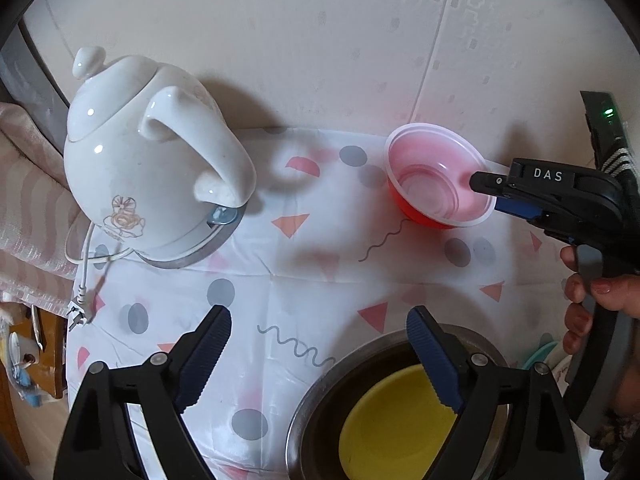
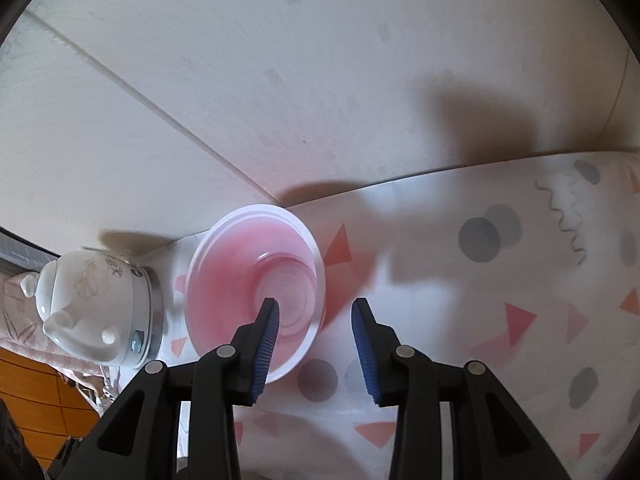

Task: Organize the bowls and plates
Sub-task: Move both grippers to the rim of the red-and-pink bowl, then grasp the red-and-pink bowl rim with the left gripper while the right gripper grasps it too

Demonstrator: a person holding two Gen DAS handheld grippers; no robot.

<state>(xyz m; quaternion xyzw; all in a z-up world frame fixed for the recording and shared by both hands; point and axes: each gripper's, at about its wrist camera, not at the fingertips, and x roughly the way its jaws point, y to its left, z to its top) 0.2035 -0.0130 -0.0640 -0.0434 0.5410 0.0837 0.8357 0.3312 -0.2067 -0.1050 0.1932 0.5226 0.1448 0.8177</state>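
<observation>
Patterned plastic cloth with dots, triangles and squiggles covers the bench [image 1: 280,280], which stands against a pale wall. Nearest, the left tongs [image 1: 320,356] hang spread apart and empty above a steel basin [image 1: 316,404] holding a yellow plate [image 1: 392,424], probably the place where dishes are being gathered. Farther back, the right tongs [image 2: 316,344] straddle the near rim of the red plastic bowl [image 2: 240,280], one finger inside, the other outside, not yet pinched on it; the bowl looks to rest on the cloth near the wall. Straddling the thin rim suits lifting such a light bowl. Beyond to the left stands a white electric kettle [image 1: 152,168].
</observation>
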